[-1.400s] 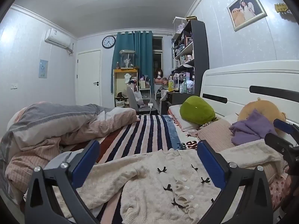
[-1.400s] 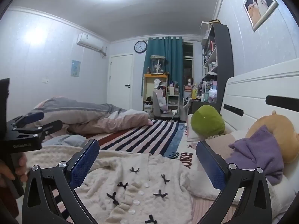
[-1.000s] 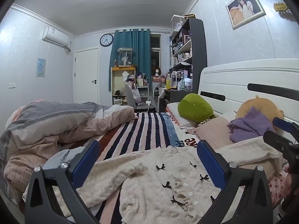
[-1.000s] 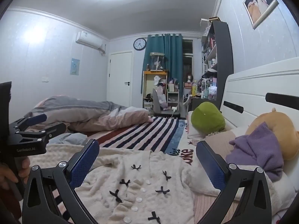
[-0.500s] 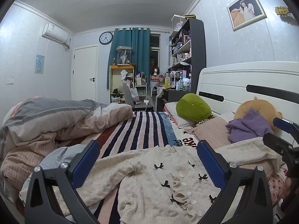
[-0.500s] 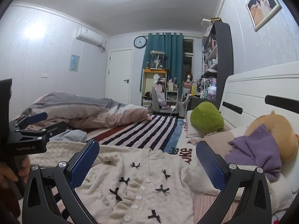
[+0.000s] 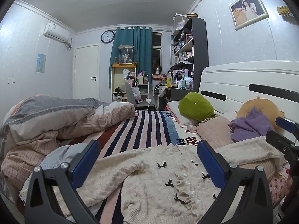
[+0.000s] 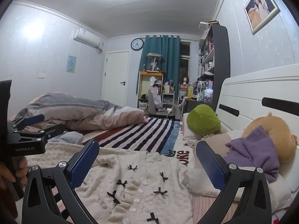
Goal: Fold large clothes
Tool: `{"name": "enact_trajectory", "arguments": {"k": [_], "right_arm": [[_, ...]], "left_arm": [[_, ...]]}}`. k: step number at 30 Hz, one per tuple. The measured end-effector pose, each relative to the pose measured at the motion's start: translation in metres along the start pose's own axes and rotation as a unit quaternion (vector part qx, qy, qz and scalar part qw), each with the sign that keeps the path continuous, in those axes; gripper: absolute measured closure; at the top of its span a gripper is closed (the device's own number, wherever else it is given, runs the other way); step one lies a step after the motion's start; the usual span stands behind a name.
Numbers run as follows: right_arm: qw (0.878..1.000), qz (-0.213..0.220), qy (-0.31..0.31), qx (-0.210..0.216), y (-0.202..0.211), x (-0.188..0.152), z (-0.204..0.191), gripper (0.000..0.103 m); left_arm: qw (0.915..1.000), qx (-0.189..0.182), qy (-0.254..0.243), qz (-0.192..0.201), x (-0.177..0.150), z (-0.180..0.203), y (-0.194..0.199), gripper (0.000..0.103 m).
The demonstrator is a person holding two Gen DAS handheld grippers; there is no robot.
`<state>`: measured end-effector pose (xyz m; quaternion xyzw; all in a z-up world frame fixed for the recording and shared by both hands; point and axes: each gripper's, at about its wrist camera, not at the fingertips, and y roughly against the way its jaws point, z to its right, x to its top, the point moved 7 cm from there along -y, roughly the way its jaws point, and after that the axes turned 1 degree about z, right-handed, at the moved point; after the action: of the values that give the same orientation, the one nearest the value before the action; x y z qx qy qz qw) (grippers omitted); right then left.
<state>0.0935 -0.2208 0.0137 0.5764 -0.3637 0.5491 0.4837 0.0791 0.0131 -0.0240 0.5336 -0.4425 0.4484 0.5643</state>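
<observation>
A cream knitted cardigan [image 7: 149, 179] with small black bows and white buttons lies spread on the striped bed, front up; it also shows in the right wrist view [image 8: 142, 183]. My left gripper [image 7: 147, 160] is open and empty, hovering above the cardigan's middle. My right gripper [image 8: 147, 160] is open and empty above the cardigan too. The left gripper shows from the side at the left of the right wrist view [image 8: 37, 125], and the right gripper at the right edge of the left wrist view [image 7: 282, 132]. One sleeve lies out to the left [image 7: 78, 183], the other runs right over a pillow [image 7: 248, 153].
A rumpled grey and pink duvet [image 7: 56, 119] lies on the left. A green plush [image 7: 196, 106], an orange plush [image 7: 259, 108] under a purple cloth [image 7: 250, 127], a pink pillow [image 7: 213, 132] and the white headboard [image 7: 243, 82] are on the right. A light blue garment [image 7: 61, 156] lies beside the left sleeve.
Both grippers have drifted slightly over the cardigan, the views shifting a little. Both stay open and the cardigan has not moved.
</observation>
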Motion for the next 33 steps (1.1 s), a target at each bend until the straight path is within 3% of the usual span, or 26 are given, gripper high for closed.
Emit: {"name": "enact_trajectory", "arguments": {"k": [4, 33], "right_arm": [[1.000, -0.016, -0.011, 0.020, -0.005, -0.004, -0.002, 0.000], [0.999, -0.034, -0.016, 0.017, -0.020, -0.009, -0.004, 0.000]], "left_arm": [[1.0000, 0.001, 0.006, -0.001, -0.002, -0.004, -0.002, 0.001], [0.9998, 0.018, 0.006, -0.008, -0.016, -0.020, -0.014, 0.001]]}}
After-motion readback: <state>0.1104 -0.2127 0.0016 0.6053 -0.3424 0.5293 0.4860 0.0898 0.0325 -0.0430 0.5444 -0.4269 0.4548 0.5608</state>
